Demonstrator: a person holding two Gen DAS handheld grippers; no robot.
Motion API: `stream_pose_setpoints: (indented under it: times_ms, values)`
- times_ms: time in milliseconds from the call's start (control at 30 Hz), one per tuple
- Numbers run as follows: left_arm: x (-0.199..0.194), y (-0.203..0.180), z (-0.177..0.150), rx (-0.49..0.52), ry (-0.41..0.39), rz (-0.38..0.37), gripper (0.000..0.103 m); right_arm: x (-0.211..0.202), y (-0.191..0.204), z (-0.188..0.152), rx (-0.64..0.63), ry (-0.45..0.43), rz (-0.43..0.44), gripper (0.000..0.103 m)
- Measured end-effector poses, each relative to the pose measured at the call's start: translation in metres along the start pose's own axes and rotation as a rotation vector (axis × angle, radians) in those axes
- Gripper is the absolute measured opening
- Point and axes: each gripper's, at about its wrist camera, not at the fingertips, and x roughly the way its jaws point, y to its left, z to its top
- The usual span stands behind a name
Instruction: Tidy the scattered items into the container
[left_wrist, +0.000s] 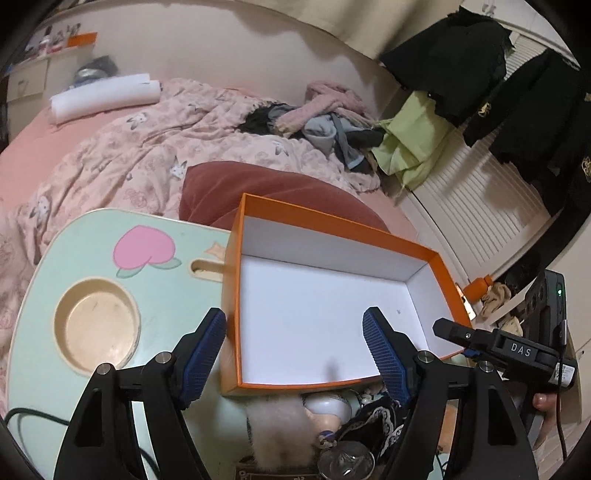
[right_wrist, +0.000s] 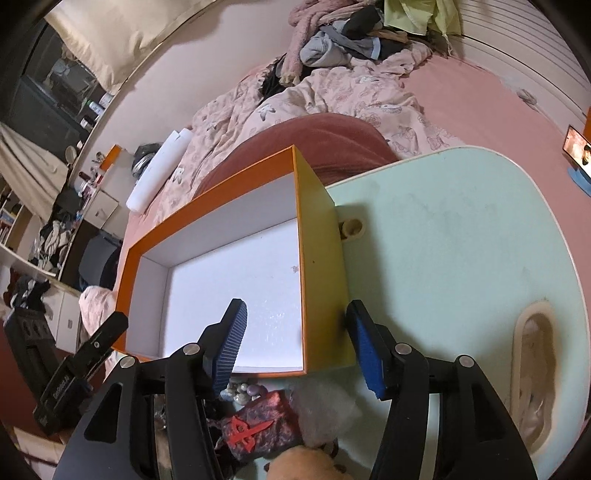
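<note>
An empty orange box (left_wrist: 236, 280) with a white inside stands on a mint-green lap table (left_wrist: 74, 266). My left gripper (left_wrist: 295, 354) is open, one finger outside the box's left wall and the other over its floor, with nothing pressed between them. My right gripper (right_wrist: 297, 347) is open too and straddles the right wall of the box (right_wrist: 321, 258). Scattered items lie in front of the box: a fluffy pompom (left_wrist: 273, 435), a doll head (left_wrist: 325, 406), black lace (left_wrist: 376, 417), a dark red pouch (right_wrist: 255, 428) and beads (right_wrist: 240, 391).
The table has a round cup recess (left_wrist: 96, 328) on the left and an oblong recess (right_wrist: 535, 369) on the right. Behind it lie a maroon pillow (left_wrist: 258, 184), a pink quilt (left_wrist: 129, 155) and a heap of clothes (left_wrist: 325, 118). A phone (right_wrist: 576, 147) stands on the bed.
</note>
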Motion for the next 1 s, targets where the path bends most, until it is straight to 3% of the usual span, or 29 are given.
stream_pose_setpoints:
  times_ms: [167, 267, 400, 667, 800, 900, 1000]
  values:
    - [-0.008, 0.0, -0.007, 0.015, -0.006, -0.018, 0.075, -0.004, 0.003, -0.002, -0.026, -0.003, -0.007, 0.058]
    - [-0.026, 0.003, -0.007, -0.012, -0.066, -0.023, 0.075, -0.02, 0.008, -0.007, -0.059, -0.096, -0.061, 0.058]
    - [-0.05, -0.009, -0.016, 0.053, -0.089, -0.016, 0.077, -0.044, 0.021, -0.024, -0.154, -0.188, -0.106, 0.058]
    - [-0.069, -0.037, -0.072, 0.167, -0.017, 0.113, 0.078, -0.057, 0.049, -0.081, -0.359, -0.184, -0.154, 0.058]
    - [-0.076, -0.047, -0.098, 0.22, -0.025, 0.196, 0.078, -0.06, 0.05, -0.105, -0.39, -0.182, -0.169, 0.058]
    - [-0.076, -0.045, -0.11, 0.223, -0.012, 0.252, 0.078, -0.06, 0.045, -0.122, -0.408, -0.17, -0.197, 0.058]
    - [-0.073, -0.037, -0.116, 0.19, 0.027, 0.251, 0.078, -0.054, 0.042, -0.138, -0.419, -0.148, -0.223, 0.058]
